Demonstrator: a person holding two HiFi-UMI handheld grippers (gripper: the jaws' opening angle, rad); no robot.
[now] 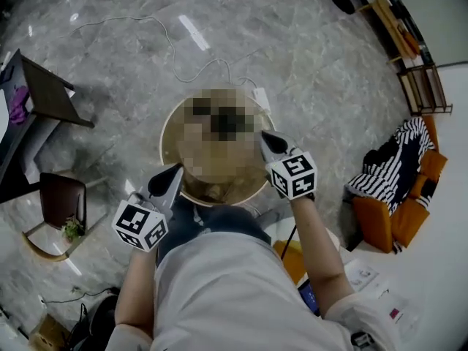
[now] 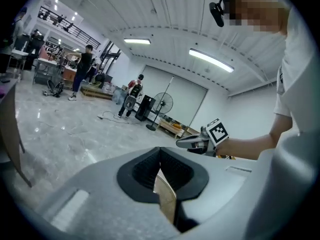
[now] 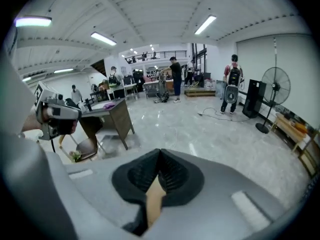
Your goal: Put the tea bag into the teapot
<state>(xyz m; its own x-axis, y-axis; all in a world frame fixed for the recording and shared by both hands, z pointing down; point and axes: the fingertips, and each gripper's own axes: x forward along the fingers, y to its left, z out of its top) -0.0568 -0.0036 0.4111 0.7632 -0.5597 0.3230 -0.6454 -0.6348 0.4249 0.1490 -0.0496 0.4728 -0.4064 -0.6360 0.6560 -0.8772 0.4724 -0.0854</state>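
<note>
Neither a tea bag nor a teapot shows in any view. In the head view a mosaic patch covers most of the round table below me. My left gripper is held up over the table's near left edge, jaws shut and empty. My right gripper is raised over the right edge, also shut with nothing between the jaws. The left gripper view looks out level across the hall, its jaws closed, with the right gripper beyond. The right gripper view shows closed jaws and the left gripper at the left.
A dark desk and a chair stand to the left. An orange seat with a striped garment stands at the right. A cable runs over the marble floor. A standing fan and several people are far off.
</note>
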